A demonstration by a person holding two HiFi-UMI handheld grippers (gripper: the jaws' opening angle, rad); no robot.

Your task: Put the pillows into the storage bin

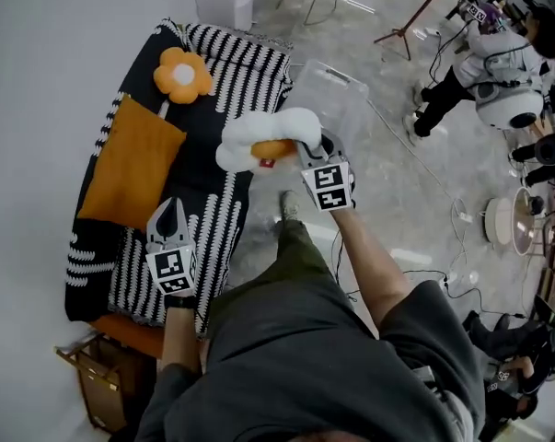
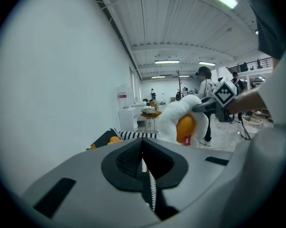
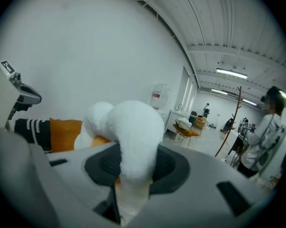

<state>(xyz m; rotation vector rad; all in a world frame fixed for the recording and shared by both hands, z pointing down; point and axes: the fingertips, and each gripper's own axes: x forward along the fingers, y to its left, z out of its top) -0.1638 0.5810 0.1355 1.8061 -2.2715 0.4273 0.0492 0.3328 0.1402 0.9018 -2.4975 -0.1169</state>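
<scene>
Overhead, the right gripper (image 1: 310, 147) was clamped on one petal of the white flower-shaped plush pillow with an orange centre (image 1: 259, 136). That pillow hung in the air over the near edge of the black-and-white striped couch cover (image 1: 245, 72). It was close to the clear plastic storage bin (image 1: 337, 95) but not inside it. The bin stood on the grey floor just beside the couch.

From the right gripper view, the right gripper (image 3: 133, 175) had a thick white petal of the pillow (image 3: 133, 127) filling the gap, with both jaws pressed against it.

From the left gripper view, the left gripper (image 2: 145, 175) had its jaws closed together with nothing between them. The held pillow (image 2: 180, 120) showed ahead of it, well apart.

Seen from the head view, the left gripper (image 1: 171, 215) was above the front part of the striped cover.

Two pillows lay on the cover. The orange square fabric pillow (image 1: 134, 164) lay flat on the side towards the wall. The orange flower-shaped pillow with a white centre (image 1: 182, 75) lay at the far end. Neither gripper touched either one.
</scene>
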